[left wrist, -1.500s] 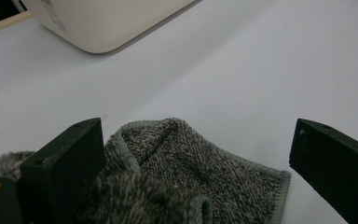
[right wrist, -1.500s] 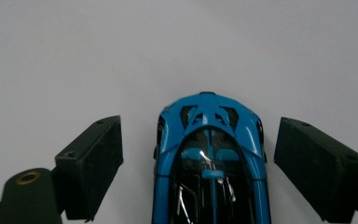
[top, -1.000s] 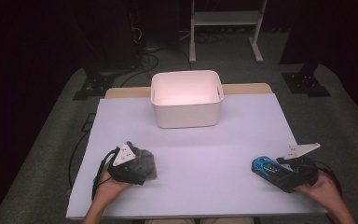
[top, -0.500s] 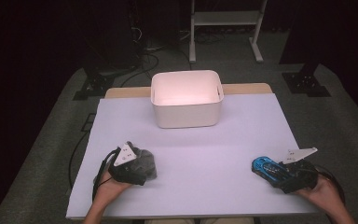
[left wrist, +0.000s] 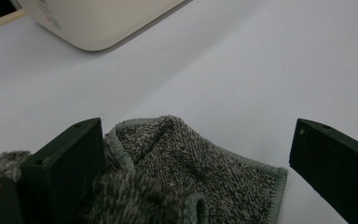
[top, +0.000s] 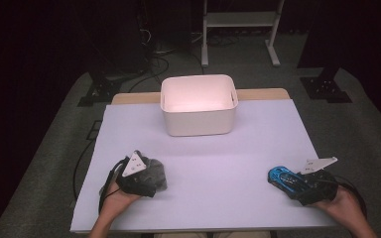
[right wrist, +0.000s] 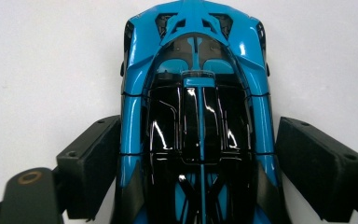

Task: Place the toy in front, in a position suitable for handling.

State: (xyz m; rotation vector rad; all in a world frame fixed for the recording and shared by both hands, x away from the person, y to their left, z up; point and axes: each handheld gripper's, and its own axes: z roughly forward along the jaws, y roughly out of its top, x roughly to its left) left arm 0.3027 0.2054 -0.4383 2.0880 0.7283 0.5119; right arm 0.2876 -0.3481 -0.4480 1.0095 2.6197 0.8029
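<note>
Nearest the person, the right gripper point(top: 297, 184) is held low over the white table point(top: 218, 198) at its near right side, and a blue toy car point(right wrist: 198, 116) is seen between its jaws in the right gripper view. The jaws are set wide to either side of the car's body; the left jaw lies against or just beside the car's flank, while a thin gap is seen at the right jaw, so a firm grip cannot be told. The car's far end reaches out past the jaw tips onto the bare table. At the near left side, the left gripper point(top: 146, 178) is held over a grey towel point(left wrist: 191, 177), which is crumpled on the table. In the left gripper view its jaws are spread wide: the towel is pressed up against the inner face of the left jaw, and the right jaw stands apart from the towel's hemmed edge, with bare table between them. Well beyond both grippers, toward the far edge of the table and between the two, a white bin point(top: 198, 105) is seen standing upright with its opening facing up.
</note>
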